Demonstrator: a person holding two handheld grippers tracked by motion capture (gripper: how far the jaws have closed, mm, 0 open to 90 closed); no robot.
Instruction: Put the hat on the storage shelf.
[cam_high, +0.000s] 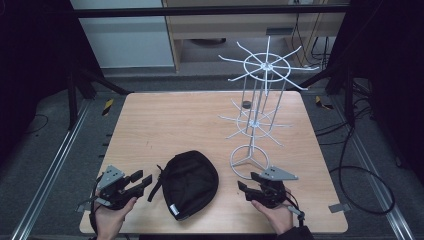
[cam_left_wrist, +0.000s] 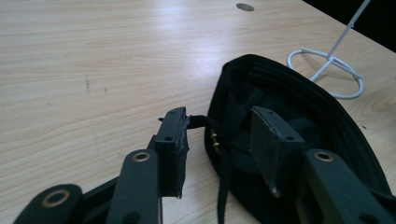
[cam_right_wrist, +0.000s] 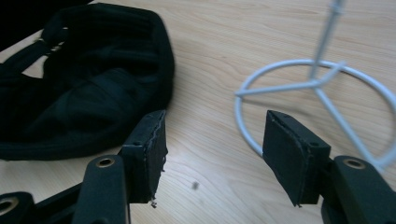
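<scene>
A black cap lies upside down near the front of the wooden table, its strap toward the left. My left gripper sits just left of it, jaws apart. In the left gripper view the cap's strap and rim lie between the jaws of the left gripper, and the pads do not press on them. My right gripper is right of the cap and stands open. In the right gripper view the right gripper hovers over bare wood between the cap and the stand's ring base.
A white wire display stand with two tiers of hooks rises on the table's right half, and its ring base lies close to my right gripper. A small dark disc lies behind it. Metal rails and cables run along the floor.
</scene>
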